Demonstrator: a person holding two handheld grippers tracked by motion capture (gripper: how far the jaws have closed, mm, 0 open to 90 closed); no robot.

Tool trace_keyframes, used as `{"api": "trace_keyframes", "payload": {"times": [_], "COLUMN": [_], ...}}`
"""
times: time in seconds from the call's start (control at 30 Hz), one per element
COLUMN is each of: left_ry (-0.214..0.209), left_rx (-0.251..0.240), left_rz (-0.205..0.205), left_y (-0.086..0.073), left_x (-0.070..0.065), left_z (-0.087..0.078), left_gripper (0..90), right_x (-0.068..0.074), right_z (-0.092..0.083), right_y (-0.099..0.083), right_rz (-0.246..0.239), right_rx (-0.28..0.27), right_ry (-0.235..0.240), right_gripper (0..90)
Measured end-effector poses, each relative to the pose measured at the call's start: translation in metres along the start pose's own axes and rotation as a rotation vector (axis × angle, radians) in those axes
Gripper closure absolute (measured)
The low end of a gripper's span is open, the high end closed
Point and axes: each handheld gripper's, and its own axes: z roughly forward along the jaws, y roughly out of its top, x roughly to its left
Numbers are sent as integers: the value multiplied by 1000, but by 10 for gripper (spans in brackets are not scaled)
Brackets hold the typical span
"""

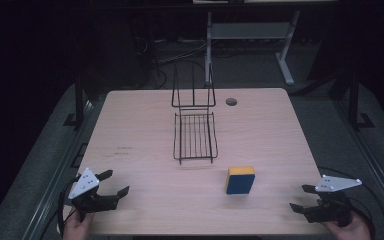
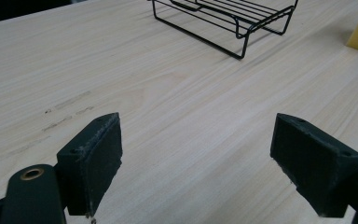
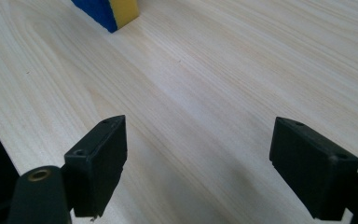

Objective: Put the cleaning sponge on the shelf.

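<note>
Sponge [image 1: 240, 180] sits untouched near the rack [image 1: 195, 136]; both grippers' jaws released, nothing held; right gripper [image 1: 300, 199] likely reaches left next

- No text, label, brand name, number or sign could be read anywhere in the three views.
- Faint dark marks [image 1: 124, 151] lay on the bench [image 1: 145, 200] toward its left edge, and also showed in the left gripper view; they were too small and smudged to be made out as letters or figures.
</note>
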Motion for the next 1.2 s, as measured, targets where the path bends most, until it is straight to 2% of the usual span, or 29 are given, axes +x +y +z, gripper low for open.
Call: {"api": "trace_keyframes", "payload": {"times": [0.27,0.83,1.2], "left_ry": [2,-1,0], "left_rx": [1,-4,-3], "left_rz": [0,3,6], "left_y": [1,1,2], "left_x": [-1,-1,-1], "left_z": [0,0,-1], "left_gripper": [161,161,161], "right_x": [0,6,10], "right_z": [3,17,20], "right_y": [5,36,49], "right_rz": [-21,-102,-140], "right_rx": [18,65,79], "right_ry": [15,85,107], "right_gripper": [184,181,181]}}
